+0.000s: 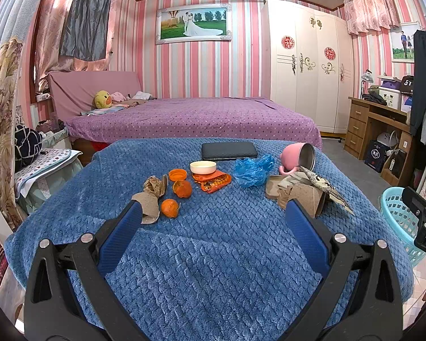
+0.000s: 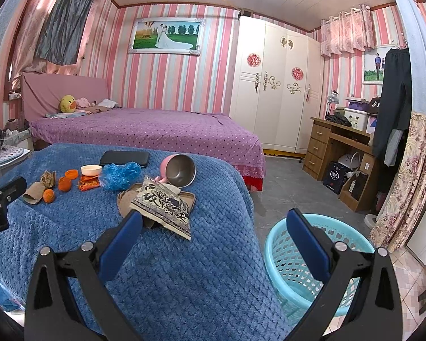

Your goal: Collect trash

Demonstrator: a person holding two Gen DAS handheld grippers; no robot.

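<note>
Trash lies on a table under a blue blanket (image 1: 213, 255): brown cardboard scraps (image 1: 150, 199), orange peel pieces (image 1: 170, 207), an orange wrapper (image 1: 214, 182), a crumpled blue bag (image 1: 251, 170) and a printed snack bag (image 2: 163, 206). A light blue laundry basket (image 2: 312, 270) stands on the floor to the right of the table. My left gripper (image 1: 213, 213) is open above the blanket, short of the trash. My right gripper (image 2: 214, 223) is open too, its left finger near the snack bag and its right finger over the basket.
A tipped pink mug (image 2: 179, 170), a white lid (image 1: 203, 167), an orange cap (image 1: 177, 174) and a black case (image 1: 228, 150) also lie on the blanket. Behind are a purple bed (image 1: 190, 116), a white wardrobe (image 1: 306, 65) and a wooden desk (image 2: 340, 153).
</note>
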